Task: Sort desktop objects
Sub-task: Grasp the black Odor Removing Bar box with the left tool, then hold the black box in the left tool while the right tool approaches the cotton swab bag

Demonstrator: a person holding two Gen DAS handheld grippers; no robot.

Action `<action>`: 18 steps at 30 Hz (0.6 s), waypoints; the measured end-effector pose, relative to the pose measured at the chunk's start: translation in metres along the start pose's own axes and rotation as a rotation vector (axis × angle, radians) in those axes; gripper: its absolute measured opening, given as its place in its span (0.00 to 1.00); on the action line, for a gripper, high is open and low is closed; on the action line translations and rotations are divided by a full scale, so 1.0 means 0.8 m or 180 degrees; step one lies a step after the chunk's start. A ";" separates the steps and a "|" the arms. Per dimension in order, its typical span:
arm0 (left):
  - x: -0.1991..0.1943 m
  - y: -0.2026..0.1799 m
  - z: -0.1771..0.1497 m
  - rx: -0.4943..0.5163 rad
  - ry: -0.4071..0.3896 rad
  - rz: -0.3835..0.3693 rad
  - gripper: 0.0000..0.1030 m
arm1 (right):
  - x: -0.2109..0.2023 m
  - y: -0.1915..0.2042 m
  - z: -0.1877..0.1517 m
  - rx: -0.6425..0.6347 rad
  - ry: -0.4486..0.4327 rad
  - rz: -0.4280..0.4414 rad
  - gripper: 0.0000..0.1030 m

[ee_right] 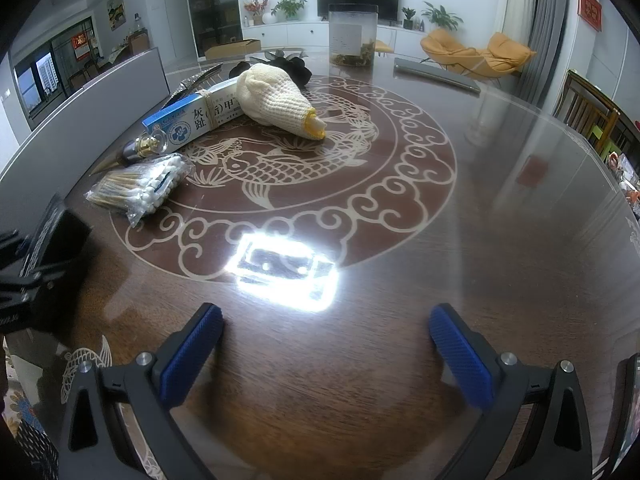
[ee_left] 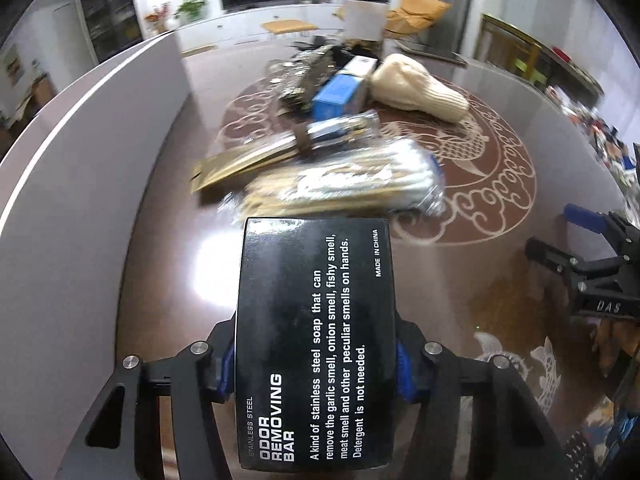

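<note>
My left gripper (ee_left: 316, 364) is shut on a black box (ee_left: 316, 340) printed "Odor Removing Bar", held above the dark round table (ee_left: 500, 280); the box also shows at the left edge of the right wrist view (ee_right: 56, 232). Beyond it lie a bag of cotton swabs (ee_left: 352, 184) (ee_right: 140, 186), a glass bottle with a gold collar (ee_left: 340, 130) (ee_right: 146, 146), a blue and white medicine box (ee_left: 340, 92) (ee_right: 196, 116) and a cream knit glove (ee_left: 416, 86) (ee_right: 276, 100). My right gripper (ee_right: 326, 336) is open and empty over the table's near part; it also shows in the left wrist view (ee_left: 580, 248).
A grey curved panel (ee_left: 80, 184) stands along the table's left side. A tall clear container (ee_right: 353, 36) stands at the far side, with a flat grey object (ee_right: 436, 74) to its right. Dark items (ee_right: 280, 62) lie behind the glove. A bright lamp reflection (ee_right: 284, 274) lies mid-table.
</note>
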State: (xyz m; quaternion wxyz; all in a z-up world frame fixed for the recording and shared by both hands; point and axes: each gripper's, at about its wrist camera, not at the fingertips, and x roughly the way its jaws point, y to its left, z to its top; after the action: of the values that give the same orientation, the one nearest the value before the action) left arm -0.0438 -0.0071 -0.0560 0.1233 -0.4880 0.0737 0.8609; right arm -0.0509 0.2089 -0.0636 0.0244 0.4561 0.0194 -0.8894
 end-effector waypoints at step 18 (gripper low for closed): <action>-0.014 0.015 -0.024 -0.0198 -0.0074 0.0105 0.56 | -0.006 0.007 0.001 -0.0165 -0.0006 0.0243 1.00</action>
State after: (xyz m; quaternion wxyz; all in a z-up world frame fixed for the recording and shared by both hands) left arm -0.0260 -0.0245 -0.0561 0.0947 -0.4803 0.0535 0.8703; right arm -0.0486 0.2034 -0.0594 0.0702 0.4549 0.0251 -0.8874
